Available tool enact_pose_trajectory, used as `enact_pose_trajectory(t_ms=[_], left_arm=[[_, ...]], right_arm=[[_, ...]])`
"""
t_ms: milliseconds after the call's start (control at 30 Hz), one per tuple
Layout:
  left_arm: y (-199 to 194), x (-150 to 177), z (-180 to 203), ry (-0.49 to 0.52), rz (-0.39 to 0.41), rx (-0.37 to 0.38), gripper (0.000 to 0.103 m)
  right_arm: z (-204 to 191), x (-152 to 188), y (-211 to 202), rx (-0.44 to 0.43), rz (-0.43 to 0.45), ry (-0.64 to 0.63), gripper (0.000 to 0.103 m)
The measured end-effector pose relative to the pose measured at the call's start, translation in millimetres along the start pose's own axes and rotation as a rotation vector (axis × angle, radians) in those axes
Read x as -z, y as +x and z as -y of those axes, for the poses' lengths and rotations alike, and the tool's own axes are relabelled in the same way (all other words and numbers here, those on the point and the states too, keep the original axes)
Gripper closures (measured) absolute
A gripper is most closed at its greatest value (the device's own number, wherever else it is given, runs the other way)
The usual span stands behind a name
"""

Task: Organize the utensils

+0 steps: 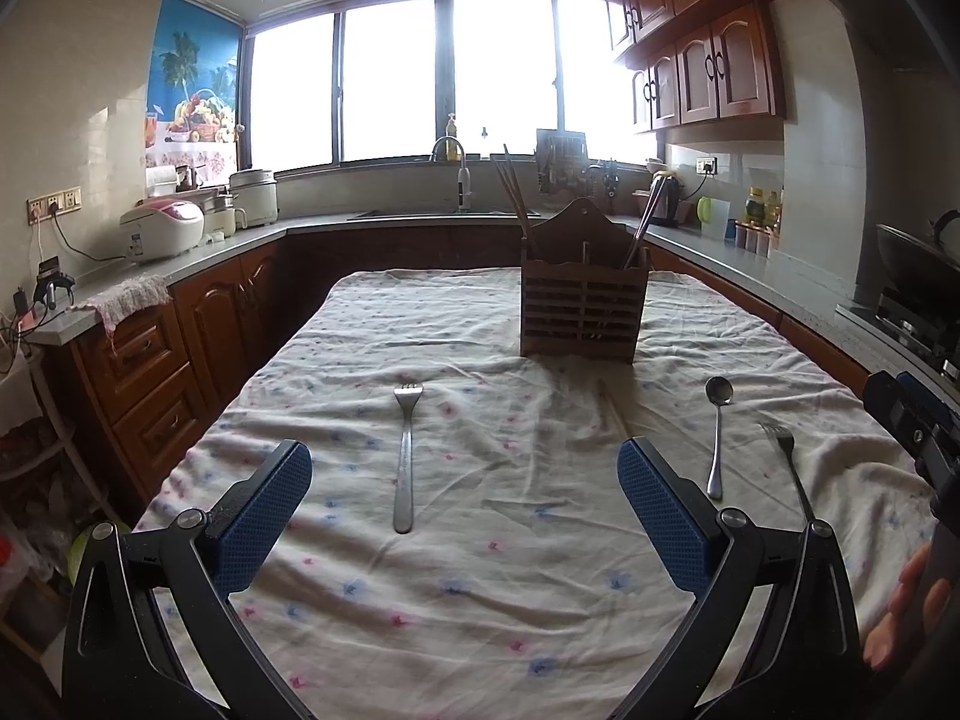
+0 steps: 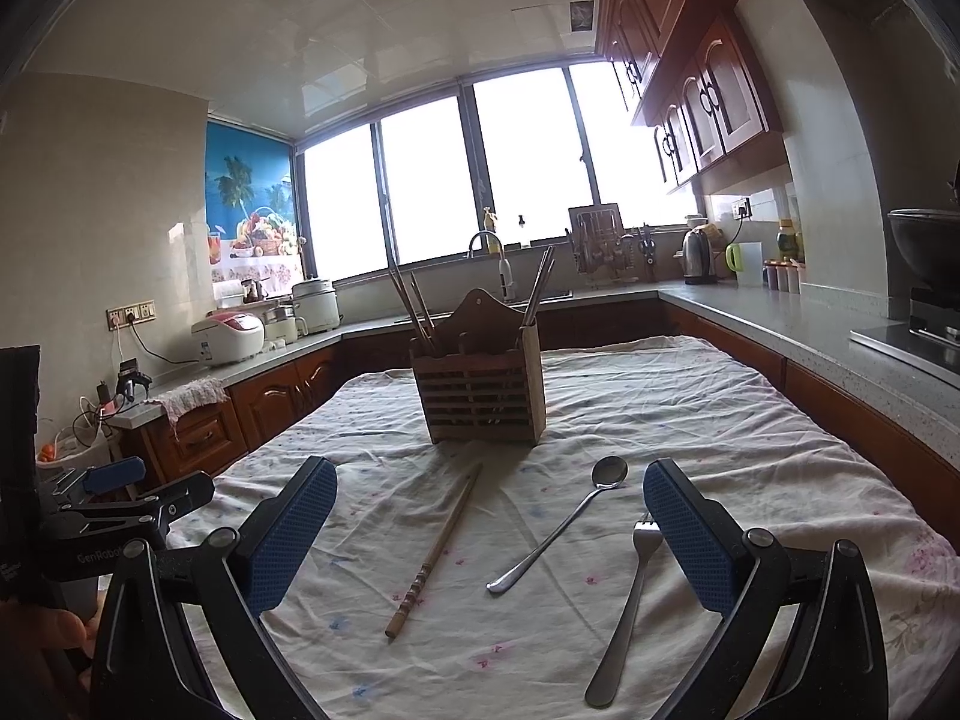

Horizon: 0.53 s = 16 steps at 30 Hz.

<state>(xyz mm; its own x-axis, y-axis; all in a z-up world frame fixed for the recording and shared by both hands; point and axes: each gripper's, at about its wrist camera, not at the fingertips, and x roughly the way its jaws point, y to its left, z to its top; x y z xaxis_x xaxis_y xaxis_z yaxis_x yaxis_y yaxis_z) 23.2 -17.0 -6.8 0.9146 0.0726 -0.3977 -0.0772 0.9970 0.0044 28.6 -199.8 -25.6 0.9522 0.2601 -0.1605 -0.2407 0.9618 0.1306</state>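
Left wrist view: left gripper fingers spread wide, holding nothing; fork lies on the counter between them, handle toward camera, tines toward holder.
Right wrist view: right gripper wide open, empty; chopstick and spoon lie between fingers, second fork beside right finger.

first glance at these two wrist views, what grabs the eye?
The wooden utensil holder stands upright mid-table on the floral tablecloth, chopsticks poking out, backlit by the blown-out windows. Loose cutlery lies in front of it: a fork to the left, a chopstick, a spoon and a second fork. Both the left gripper and right gripper hover open, holding nothing.
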Motion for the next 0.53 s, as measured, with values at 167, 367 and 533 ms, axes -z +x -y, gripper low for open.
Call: enact_pose_trajectory(t_ms=[167, 367, 533], left_arm=[[1.4, 1.1, -0.4, 0.000, -0.005, 0.001, 0.000], [4.4, 1.2, -1.1, -0.004, -0.011, 0.007, 0.000], [6.7, 0.8, -1.1, -0.005, -0.019, 0.016, 0.000]], right_arm=[[0.4, 0.2, 2.5, 0.002, -0.004, 0.003, 0.000], [2.8, 3.4, 5.1, 0.005, -0.011, 0.009, 0.000], [3.9, 3.3, 5.9, 0.006, -0.012, 0.010, 0.000]])
